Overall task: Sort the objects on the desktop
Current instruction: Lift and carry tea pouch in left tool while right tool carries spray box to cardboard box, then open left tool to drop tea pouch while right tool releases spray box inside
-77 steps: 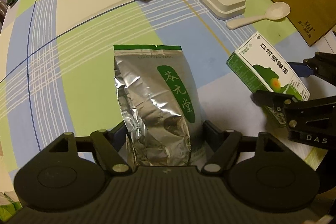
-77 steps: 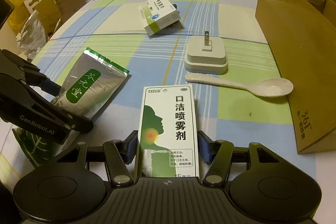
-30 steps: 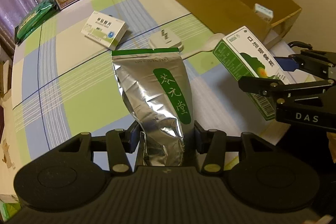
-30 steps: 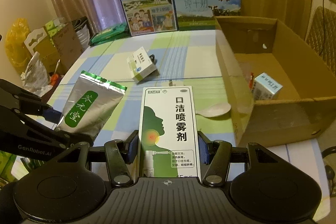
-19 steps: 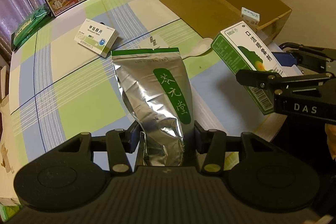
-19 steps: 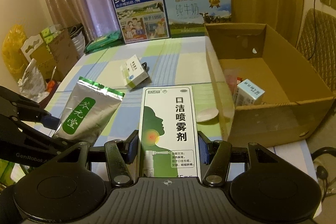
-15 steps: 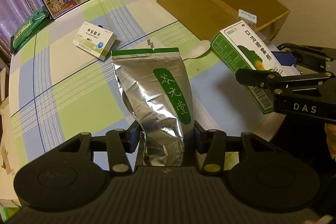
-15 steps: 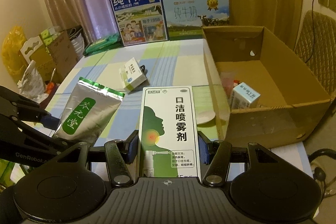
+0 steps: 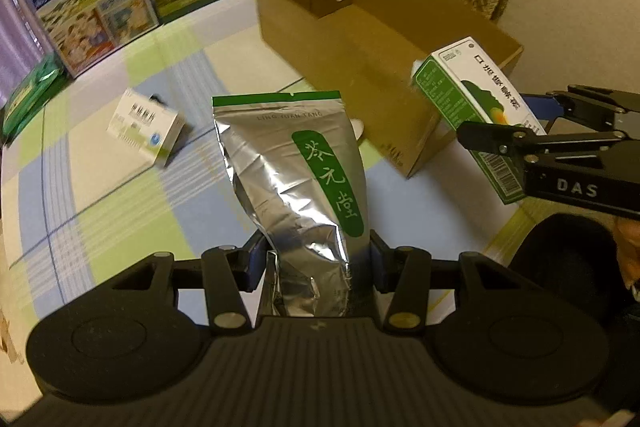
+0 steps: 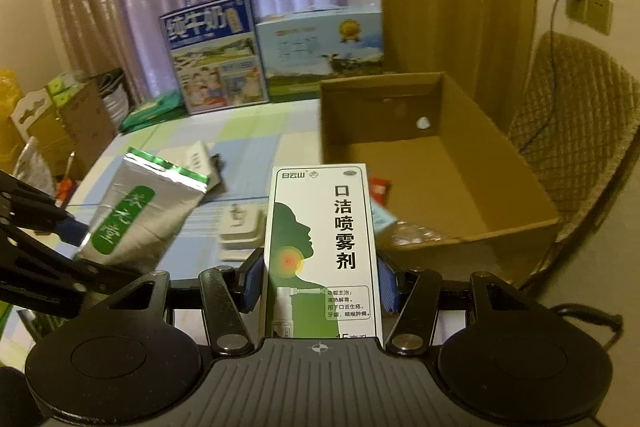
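- Your left claw (image 9: 312, 259) is clamped on the lower part of a silver foil pouch (image 9: 292, 179), which stands upright between its fingers, green label facing you.
- Your right claw (image 10: 320, 287) grips a green-and-white spray box (image 10: 322, 251) by its long sides, and the box stands straight up from the fingers.
- Both items are lifted off the surface (image 9: 120, 195), which is covered in a blue, green and white checked cloth.
- From the left wrist view, the spray box (image 9: 472, 103) sits to the right of the pouch, in front of the near corner of the open carton (image 9: 360, 39).
- From the right wrist view, the pouch (image 10: 140, 211) hangs tilted at the left, and the carton (image 10: 432, 163) lies ahead and to the right with a few small items inside, too blurred to name.
- A small white pill box (image 9: 146, 125) lies on the surface left of the pouch.
- A white plug adapter (image 10: 240, 231) lies on the surface, just left of the spray box in the right wrist view.
- Two milk cases (image 10: 216, 67) stand at the far edge of the surface, in front of the curtain.
- A padded chair (image 10: 576, 123) stands beyond the carton on the right.
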The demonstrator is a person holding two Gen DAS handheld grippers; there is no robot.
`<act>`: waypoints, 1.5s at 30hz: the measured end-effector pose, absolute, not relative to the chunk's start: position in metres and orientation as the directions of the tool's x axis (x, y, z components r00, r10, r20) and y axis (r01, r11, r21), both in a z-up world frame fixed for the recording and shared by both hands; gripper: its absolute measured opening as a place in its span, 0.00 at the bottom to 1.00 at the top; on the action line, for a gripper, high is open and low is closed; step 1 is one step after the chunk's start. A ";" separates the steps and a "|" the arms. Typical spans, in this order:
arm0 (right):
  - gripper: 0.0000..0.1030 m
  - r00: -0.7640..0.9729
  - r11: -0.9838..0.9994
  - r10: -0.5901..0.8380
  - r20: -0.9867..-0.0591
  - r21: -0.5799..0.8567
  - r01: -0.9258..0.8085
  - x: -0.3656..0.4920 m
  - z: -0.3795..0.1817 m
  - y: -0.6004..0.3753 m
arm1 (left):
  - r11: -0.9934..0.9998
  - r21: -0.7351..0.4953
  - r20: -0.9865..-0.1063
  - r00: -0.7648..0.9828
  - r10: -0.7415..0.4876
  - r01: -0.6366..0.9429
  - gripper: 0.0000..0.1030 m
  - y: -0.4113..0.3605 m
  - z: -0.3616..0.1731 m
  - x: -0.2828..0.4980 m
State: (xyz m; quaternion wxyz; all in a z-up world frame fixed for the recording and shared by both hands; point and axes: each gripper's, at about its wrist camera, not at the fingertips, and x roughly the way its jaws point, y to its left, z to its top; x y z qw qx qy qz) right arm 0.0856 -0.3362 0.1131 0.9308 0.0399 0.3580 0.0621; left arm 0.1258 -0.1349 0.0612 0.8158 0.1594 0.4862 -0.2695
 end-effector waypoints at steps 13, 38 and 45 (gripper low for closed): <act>0.51 0.722 0.995 0.102 -0.684 0.074 -0.071 0.140 0.103 -0.367 | 0.762 -0.031 -0.867 0.362 -0.343 0.647 0.43 -0.191 0.076 0.160; 0.51 0.721 0.993 0.008 -0.693 -0.077 -0.085 0.214 0.073 -0.398 | 0.756 -0.076 -0.852 0.351 -0.388 0.650 0.43 -0.229 0.076 0.227; 0.51 0.713 0.999 -0.002 -0.702 -0.035 -0.032 0.222 0.069 -0.426 | 0.746 -0.103 -0.846 0.337 -0.413 0.657 0.43 -0.247 0.079 0.241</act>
